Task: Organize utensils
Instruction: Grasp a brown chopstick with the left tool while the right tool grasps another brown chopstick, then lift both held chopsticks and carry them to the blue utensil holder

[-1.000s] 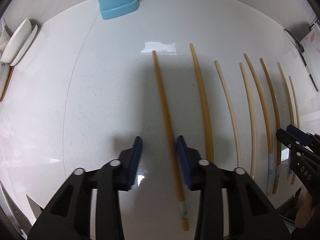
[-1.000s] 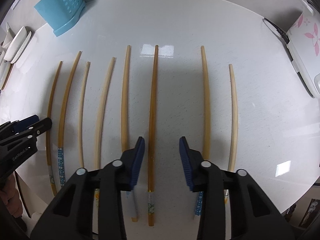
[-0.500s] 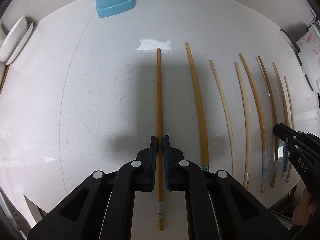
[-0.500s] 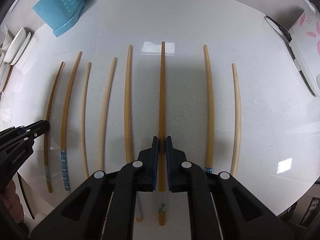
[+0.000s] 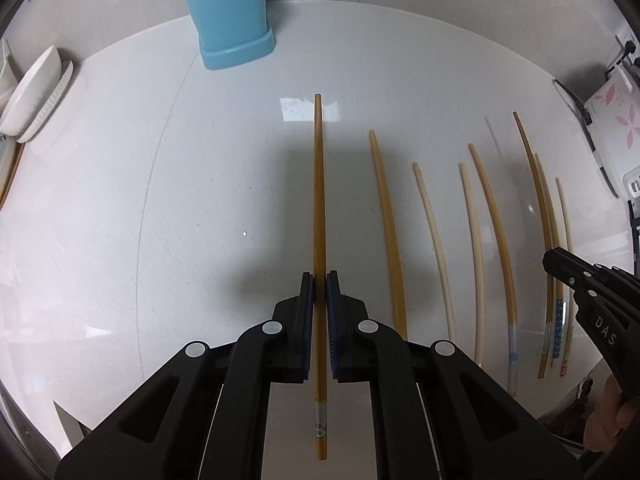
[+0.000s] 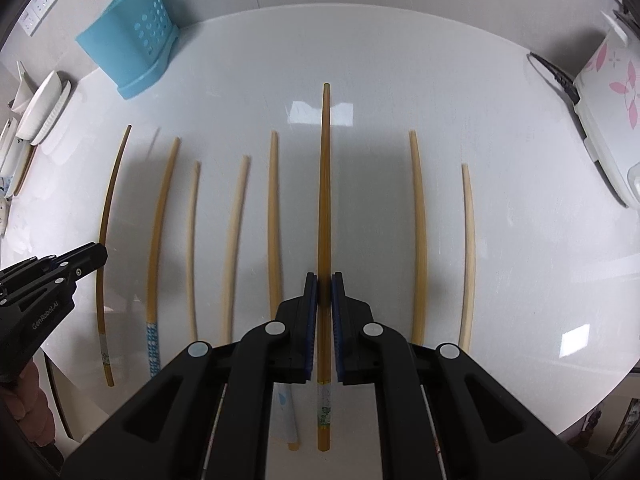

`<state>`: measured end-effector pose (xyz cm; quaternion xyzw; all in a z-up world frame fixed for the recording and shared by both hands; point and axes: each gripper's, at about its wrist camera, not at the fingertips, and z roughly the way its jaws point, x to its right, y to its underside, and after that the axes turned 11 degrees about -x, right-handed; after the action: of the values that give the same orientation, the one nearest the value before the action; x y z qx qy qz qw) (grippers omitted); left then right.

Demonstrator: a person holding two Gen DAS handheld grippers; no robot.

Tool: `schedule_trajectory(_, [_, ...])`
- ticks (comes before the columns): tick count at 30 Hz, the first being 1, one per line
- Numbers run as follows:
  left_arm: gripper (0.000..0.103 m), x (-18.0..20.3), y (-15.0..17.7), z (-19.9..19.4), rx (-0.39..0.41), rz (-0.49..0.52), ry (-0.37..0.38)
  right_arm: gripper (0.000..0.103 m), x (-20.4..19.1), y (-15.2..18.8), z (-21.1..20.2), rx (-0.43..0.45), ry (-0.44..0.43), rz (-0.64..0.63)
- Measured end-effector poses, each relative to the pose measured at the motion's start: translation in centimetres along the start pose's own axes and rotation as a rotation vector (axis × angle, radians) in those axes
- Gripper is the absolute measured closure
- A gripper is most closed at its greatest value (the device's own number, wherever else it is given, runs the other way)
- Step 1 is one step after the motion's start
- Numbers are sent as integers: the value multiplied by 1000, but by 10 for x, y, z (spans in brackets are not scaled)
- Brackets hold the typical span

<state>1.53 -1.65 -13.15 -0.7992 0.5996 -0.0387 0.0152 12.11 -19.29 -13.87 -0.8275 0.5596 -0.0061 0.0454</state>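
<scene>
While both grippers clamp: one chopstick each, the rest in a row.
Table [image 5: 120,200]: white, glossy.
Holder [image 6: 132,52]: blue, upright at the far edge.
Left gripper [image 5: 320,280]: closed narrow on amber chopstick [image 5: 318,184].
Right gripper [image 6: 324,280]: closed narrow on darker chopstick [image 6: 325,168].
Loose chopsticks [image 6: 236,240]: flat on the table, side by side, apart.

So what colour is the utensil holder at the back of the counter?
Light blue, with round holes in one side. The utensil holder shows best in the right wrist view.
</scene>
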Motion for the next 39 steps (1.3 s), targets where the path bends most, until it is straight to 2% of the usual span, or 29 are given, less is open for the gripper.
schedule_trajectory(13, [97,2,22,-33,96,-2,2,97,-10,-25,-38,110,-37,-23])
schedule_trajectory(14, [97,0,19,-47,102,-1,1,97,-11,-28,-42,119,-42,-25])
schedule_trajectory(22, [97,-2,1,-74,155,1,4,97,-15,-42,-64,178,-56,-42])
schedule_trajectory(39, [97,-13,-43,-106,266,-23,9,97,-41,-80,-108,313,-85,-86])
